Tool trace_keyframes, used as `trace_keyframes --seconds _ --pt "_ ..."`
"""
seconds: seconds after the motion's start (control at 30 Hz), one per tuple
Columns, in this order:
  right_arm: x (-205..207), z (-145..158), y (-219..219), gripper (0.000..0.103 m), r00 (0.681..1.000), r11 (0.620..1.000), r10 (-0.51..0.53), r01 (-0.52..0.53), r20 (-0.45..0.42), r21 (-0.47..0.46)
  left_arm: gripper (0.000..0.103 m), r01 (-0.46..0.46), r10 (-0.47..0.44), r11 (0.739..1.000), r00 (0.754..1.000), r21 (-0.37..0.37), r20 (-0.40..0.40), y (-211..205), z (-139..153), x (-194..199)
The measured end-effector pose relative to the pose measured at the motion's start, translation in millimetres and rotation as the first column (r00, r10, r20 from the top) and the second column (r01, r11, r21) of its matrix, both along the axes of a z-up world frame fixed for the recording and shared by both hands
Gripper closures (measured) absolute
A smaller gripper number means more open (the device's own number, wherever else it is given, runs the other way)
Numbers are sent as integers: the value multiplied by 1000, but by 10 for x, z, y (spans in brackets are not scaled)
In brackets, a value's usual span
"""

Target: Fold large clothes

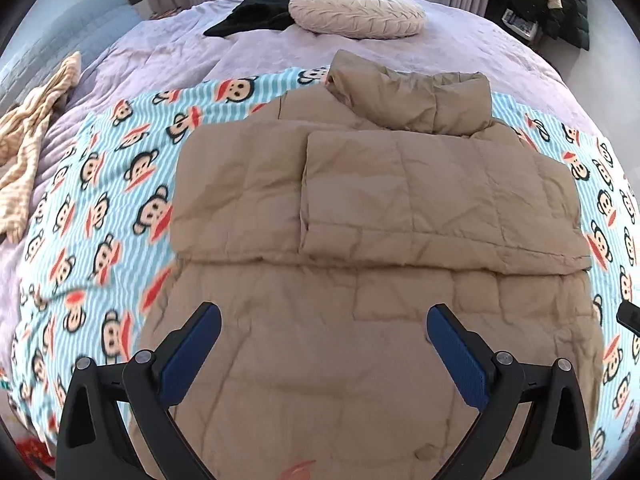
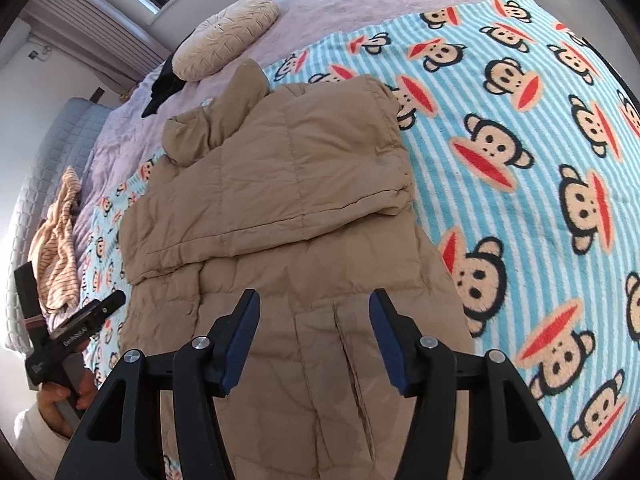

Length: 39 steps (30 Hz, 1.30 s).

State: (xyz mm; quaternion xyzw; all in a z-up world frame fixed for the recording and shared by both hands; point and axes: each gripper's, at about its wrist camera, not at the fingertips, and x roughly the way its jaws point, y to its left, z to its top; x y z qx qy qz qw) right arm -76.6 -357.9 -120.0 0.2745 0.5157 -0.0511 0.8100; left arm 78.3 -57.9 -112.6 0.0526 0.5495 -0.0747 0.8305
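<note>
Tan puffer jacket (image 1: 380, 216) centre frame on monkey blanket (image 1: 100, 208), sleeves folded across chest; lower half not yet folded up; left hand-held gripper (image 1: 324, 344) and right hand-held gripper (image 2: 314, 332) both apart, holding nothing.

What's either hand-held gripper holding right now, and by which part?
Nothing. Left hand-held gripper and right hand-held gripper both hover open above the tan quilted puffer jacket.

Both wrist views look steeply down, seemingly close, sharing the tan jacket (image 1: 360, 200).
</note>
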Motion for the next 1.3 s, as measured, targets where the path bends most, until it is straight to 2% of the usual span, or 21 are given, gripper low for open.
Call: trace_keyframes --seconds 0.17,0.23,0.33,0.6,0.67,0.7,1.0,1.3 --pt "-158 92 -4 39 1000 1000 3 -3 -5 12 0 -46 46 999 999 27 3 29 125 -213" --pt "-228 112 -5 27 1000 1000 -2 2 -12 21 0 -68 69 997 998 44 -5 73 140 -282" --pt "-338 149 30 26 1000 999 -8 8 -17 42 0 -102 104 993 994 54 -43 187 123 -418" --pt "-561 136 411 26 998 996 -19 24 -60 86 0 -47 50 999 991 24 -124 447 79 -796" --pt "-620 106 521 17 996 994 -39 47 -74 101 0 -36 37 999 989 12 -144 539 56 -871" --pt "-663 88 590 16 995 991 -55 64 -78 116 0 -29 30 1000 988 8 -154 587 50 -904" --pt "-980 64 1213 16 985 972 -138 155 -105 177 0 14 -12 1000 983 7 -183 1245 53 -1230" --pt "-1330 22 1699 15 968 950 -220 241 -123 198 0 64 -76 996 968 -60 -240 1602 -38 -1370"
